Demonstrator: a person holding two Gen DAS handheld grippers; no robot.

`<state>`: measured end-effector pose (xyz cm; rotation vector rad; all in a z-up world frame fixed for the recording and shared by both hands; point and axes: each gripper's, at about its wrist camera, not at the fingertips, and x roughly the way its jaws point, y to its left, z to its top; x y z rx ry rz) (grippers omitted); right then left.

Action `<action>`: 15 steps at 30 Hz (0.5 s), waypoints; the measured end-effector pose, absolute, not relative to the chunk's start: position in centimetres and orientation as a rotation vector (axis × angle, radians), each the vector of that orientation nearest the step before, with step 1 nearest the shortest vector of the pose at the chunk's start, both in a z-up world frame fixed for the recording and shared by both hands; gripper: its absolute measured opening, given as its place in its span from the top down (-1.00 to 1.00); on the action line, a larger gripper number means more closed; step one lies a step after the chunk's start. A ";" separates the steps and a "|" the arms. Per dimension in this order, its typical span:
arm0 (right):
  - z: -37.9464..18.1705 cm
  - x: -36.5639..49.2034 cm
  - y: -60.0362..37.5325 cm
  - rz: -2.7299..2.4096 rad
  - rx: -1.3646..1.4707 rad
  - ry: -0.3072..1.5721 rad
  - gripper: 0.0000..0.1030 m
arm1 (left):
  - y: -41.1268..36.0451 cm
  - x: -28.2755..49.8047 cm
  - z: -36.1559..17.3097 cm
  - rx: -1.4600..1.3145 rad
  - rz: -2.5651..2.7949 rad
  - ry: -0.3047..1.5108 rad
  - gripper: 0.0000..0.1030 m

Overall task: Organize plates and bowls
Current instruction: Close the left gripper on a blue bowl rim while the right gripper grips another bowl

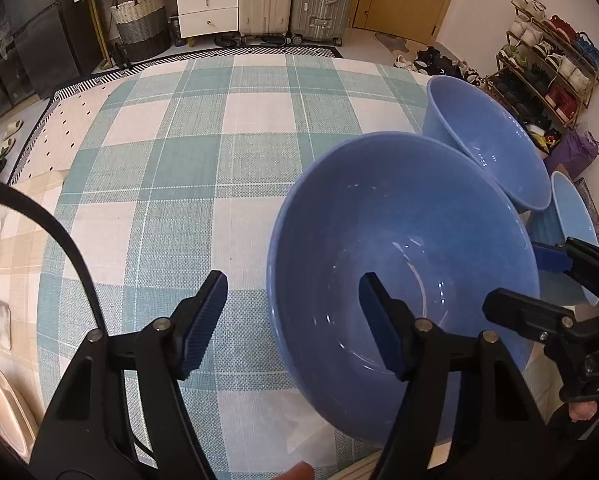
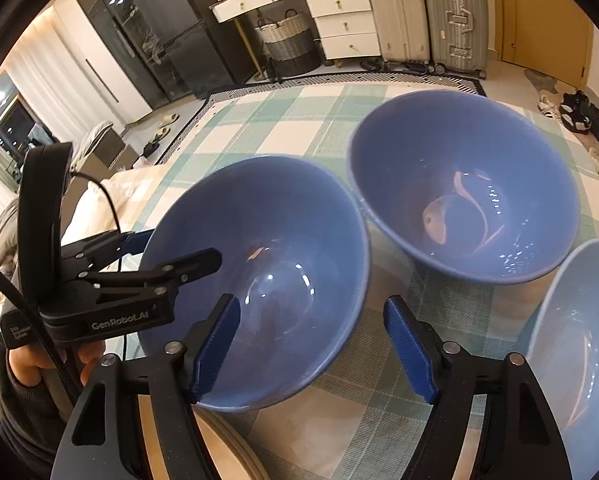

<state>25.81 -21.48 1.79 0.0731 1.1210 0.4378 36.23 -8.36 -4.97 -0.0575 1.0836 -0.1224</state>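
Near bowl: a large blue bowl (image 1: pixel 403 280) stands upright on the checked tablecloth (image 1: pixel 187 184) of the counter, at its near right part; both hand-held grippers straddle its rim from opposite sides.
Left hand-held gripper: the left hand-held gripper (image 1: pixel 291 320) has its jaws partly apart — one blue pad is inside the bowl, the other outside over the cloth, with the bowl's left wall between them. Neither pad visibly presses on the wall, so it is not gripping.
Right hand-held gripper: the right hand-held gripper (image 2: pixel 311 344) also stands with its jaws apart; its left pad is inside the bowl, its right pad outside above the cloth, the bowl's right wall between them with a gap on each side.
Second bowl: another blue bowl (image 2: pixel 463 188) of the same colour stands upright behind and to the right of the first, the two rims just beside each other; whether they touch I cannot tell.
Third bowl: a paler light-blue bowl (image 2: pixel 579 344) sits at the right edge of the counter, near the right hand-held gripper, only partly in view.
Plates: a stack of cream plates (image 1: pixel 7 408) lies at the lower left of the left wrist view — cut off by the frame.
Person: a hand (image 2: pixel 31 364) holds the left hand-held gripper's handle.
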 end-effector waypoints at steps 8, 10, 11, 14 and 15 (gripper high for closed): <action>1.2 26.2 -21.9 0.459 0.122 1.128 0.12 | -8.3 36.2 -5.7 -0.055 -0.134 1.105 0.20; 1.0 26.4 -22.2 0.457 0.128 1.132 0.25 | -8.4 36.2 -5.9 -0.051 -0.139 1.110 0.31; 1.0 26.4 -22.2 0.456 0.130 1.136 0.29 | -8.4 36.2 -6.0 -0.050 -0.139 1.110 0.33; 0.8 26.5 -21.9 0.441 0.113 1.142 0.37 | -8.6 36.2 -6.2 -0.044 -0.147 1.117 0.52; 0.7 26.5 -21.8 0.433 0.106 1.143 0.39 | -8.7 36.2 -6.3 -0.042 -0.151 1.118 0.57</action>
